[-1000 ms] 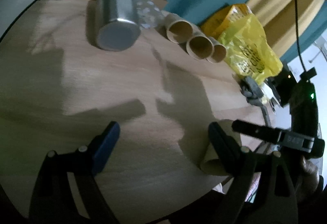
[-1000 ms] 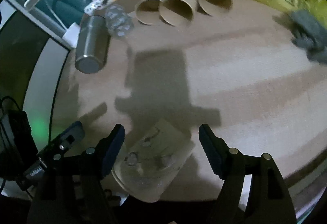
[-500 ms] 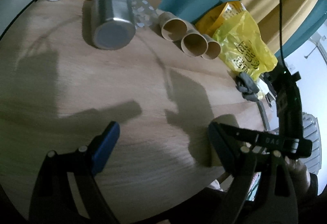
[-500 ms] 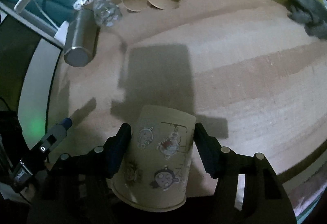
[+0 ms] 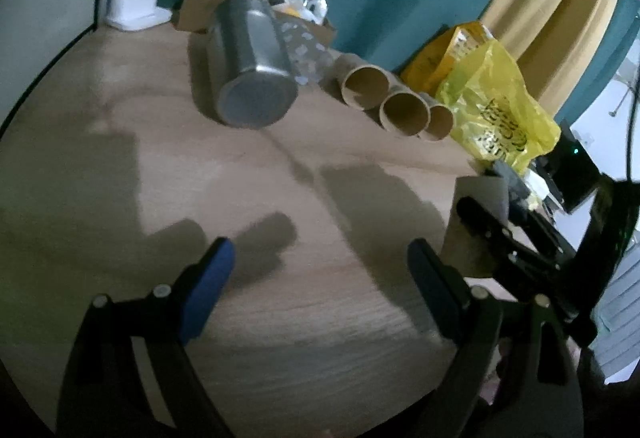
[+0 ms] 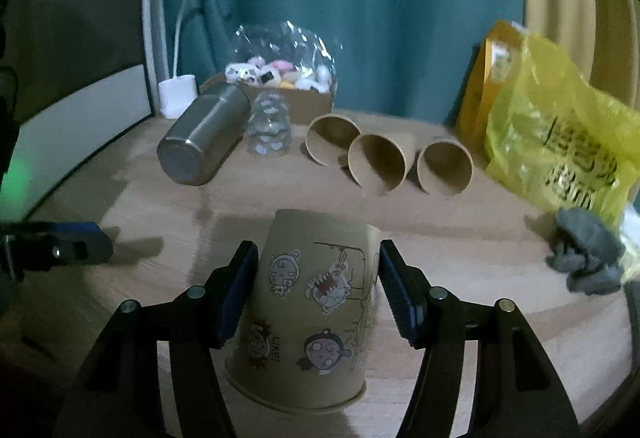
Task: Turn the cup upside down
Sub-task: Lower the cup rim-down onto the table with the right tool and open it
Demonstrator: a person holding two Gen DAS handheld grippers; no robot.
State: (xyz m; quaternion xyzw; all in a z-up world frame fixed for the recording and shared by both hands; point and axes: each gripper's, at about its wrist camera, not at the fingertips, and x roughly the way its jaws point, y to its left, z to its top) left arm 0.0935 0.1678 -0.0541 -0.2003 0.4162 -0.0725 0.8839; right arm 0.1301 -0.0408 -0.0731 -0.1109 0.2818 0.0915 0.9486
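Observation:
A tan paper cup with cartoon stickers (image 6: 316, 310) is held between the blue pads of my right gripper (image 6: 318, 278), which is shut on it. The cup is upside down, base up and rim down, near the table's front edge. I cannot tell whether its rim touches the wood. In the left wrist view the cup (image 5: 476, 214) shows at the right, gripped by the right gripper's black fingers. My left gripper (image 5: 320, 270) is open and empty above the table, left of the cup.
At the back of the round wooden table (image 6: 460, 238) lie a steel tumbler (image 6: 204, 138), a clear plastic cup (image 6: 270, 128) and three tan paper cups (image 6: 376, 162) on their sides. A yellow bag (image 6: 556, 142), grey cloth (image 6: 584, 250), cardboard box (image 6: 288, 94) and white lamp (image 6: 180, 94) stand around.
My right gripper closed on the cup that lay on its side and turned it base up. Both cameras tilted up toward the curtain. The left gripper stayed open.

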